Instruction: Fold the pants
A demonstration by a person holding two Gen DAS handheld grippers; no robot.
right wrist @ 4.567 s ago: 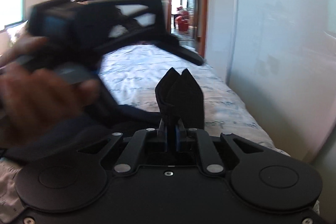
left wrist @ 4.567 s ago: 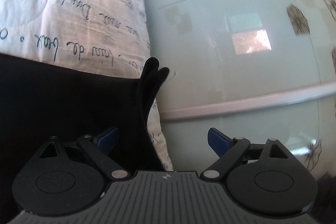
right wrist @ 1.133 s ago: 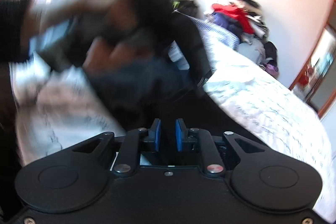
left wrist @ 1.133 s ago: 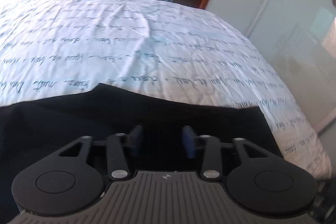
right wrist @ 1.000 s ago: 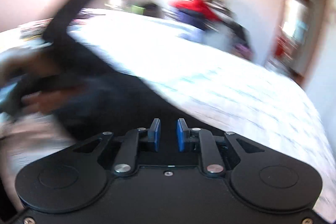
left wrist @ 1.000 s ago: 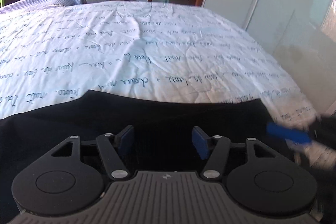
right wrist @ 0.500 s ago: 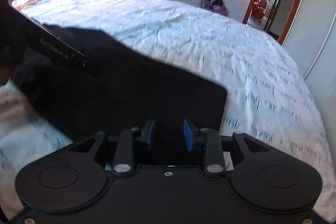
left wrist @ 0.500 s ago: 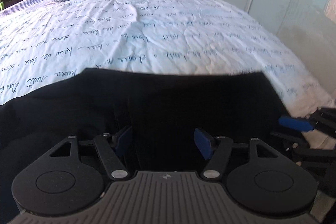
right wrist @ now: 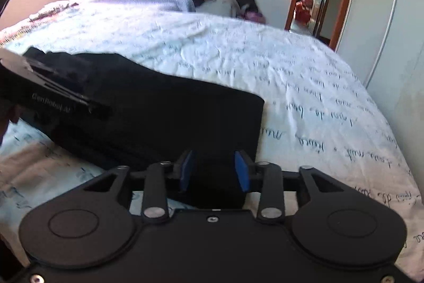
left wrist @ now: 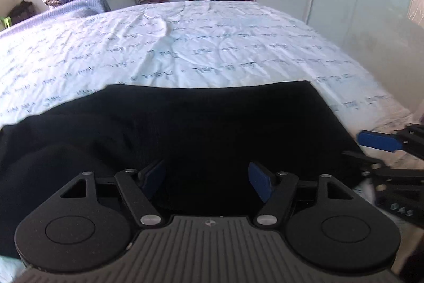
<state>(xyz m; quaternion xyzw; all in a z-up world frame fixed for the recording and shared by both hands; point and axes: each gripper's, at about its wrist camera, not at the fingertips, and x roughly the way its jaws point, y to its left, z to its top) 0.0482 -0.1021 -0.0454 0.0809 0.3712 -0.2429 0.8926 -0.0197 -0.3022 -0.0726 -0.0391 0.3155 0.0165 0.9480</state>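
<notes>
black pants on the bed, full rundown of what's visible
The black pants look like soft, matte fabric, lying flat as a long folded band on the script-printed sheet, with a squared end near the bed's edge. Both the left gripper and right gripper hover over them, jaws opening, nothing pinched.

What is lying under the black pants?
Under the pants is the bed's white sheet with handwriting print; it shows on all sides of them. Whether anything else lies beneath cannot be seen, because the dark fabric covers that part.
</notes>
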